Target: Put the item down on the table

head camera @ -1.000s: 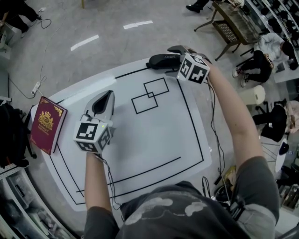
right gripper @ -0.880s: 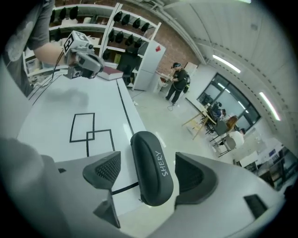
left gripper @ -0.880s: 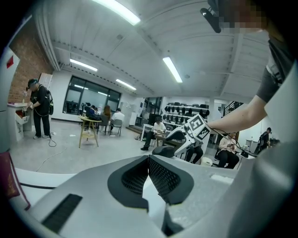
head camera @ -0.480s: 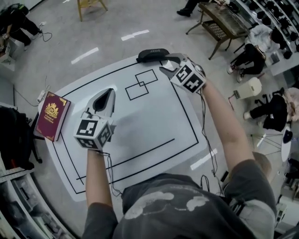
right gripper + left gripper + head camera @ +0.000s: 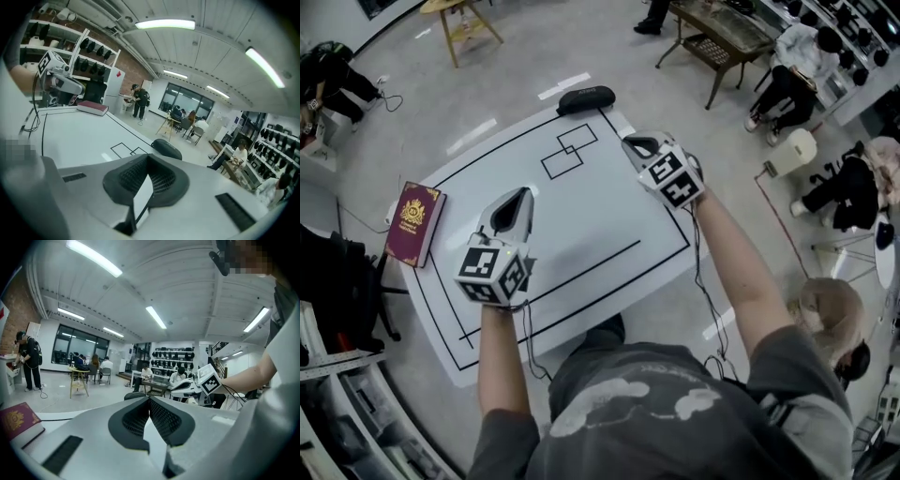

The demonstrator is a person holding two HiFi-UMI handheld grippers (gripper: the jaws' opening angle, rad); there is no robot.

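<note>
Case (image 5: 586, 98): black and oblong, lying flat at the table's far edge, just beyond the black border line. Neither tool touches it.
Table (image 5: 609, 225): white top with a black border line.
Squares (image 5: 569, 152): two overlapping outlines drawn on the table top near the far edge, close to the case.
Right gripper (image 5: 631, 143): jaws pressed together with nothing between them. It is held over the far right part of the table with its tips turned toward the case but clear of it. In the right gripper view the case sits on the table just past the tips.
Left gripper (image 5: 521, 194): jaws meet at the tips and hold nothing. It is over the left half of the table, well apart from the case.
Book (image 5: 414, 223): dark red with a gold emblem — flat at the table's left edge, near the left gripper and not touching it.
Stool (image 5: 464, 23): wooden, standing on the floor beyond the table's far left corner.
</note>
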